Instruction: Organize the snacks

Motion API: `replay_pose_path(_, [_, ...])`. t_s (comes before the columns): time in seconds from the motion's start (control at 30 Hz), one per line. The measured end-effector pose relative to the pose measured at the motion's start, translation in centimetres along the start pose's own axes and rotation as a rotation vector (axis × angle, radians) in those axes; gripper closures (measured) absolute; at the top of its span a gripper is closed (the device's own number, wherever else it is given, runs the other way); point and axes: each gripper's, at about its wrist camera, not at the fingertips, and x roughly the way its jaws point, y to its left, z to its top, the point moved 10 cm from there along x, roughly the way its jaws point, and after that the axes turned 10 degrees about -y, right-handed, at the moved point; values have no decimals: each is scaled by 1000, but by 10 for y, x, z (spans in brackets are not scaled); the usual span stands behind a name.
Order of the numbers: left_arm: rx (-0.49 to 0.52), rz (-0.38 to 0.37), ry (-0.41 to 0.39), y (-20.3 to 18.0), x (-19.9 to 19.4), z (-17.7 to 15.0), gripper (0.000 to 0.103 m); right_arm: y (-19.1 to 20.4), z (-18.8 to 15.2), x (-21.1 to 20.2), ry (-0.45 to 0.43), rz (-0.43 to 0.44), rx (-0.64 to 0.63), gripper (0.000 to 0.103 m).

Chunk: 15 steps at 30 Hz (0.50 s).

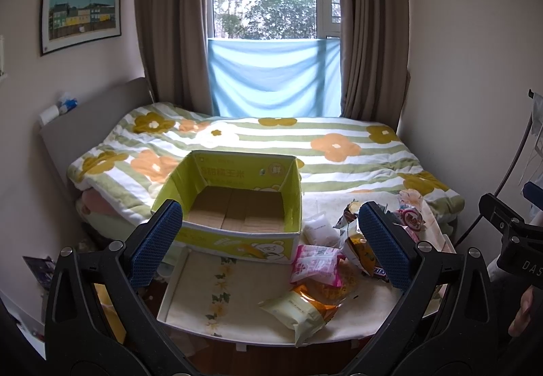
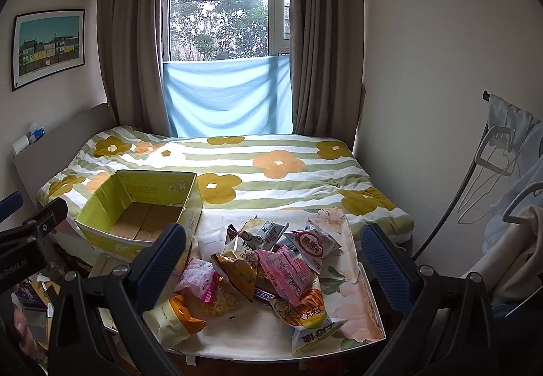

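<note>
A pile of snack packets [image 2: 268,274] lies on a small cloth-covered table [image 2: 353,311] at the foot of the bed; it shows at the right in the left wrist view [image 1: 325,277]. An empty yellow-green cardboard box [image 1: 237,202] stands at the table's far left, also seen in the right wrist view [image 2: 142,209]. My left gripper [image 1: 271,243] is open and empty, held in front of the box. My right gripper [image 2: 275,264] is open and empty, held above and short of the packet pile. A Snickers bar [image 2: 266,294] lies within the pile.
A bed with a flowered, striped quilt [image 2: 271,172] lies behind the table. Curtains and a window stand beyond it. A clothes rack with hangers [image 2: 502,172] is at the right. Clutter lies on the floor [image 1: 40,267] at the left.
</note>
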Motion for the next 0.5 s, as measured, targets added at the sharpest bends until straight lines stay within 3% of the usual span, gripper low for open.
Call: replay_pose_path(0.5, [-4,-11,13,-2,8,-1,0,0,-1,2,4,-2,-3,0])
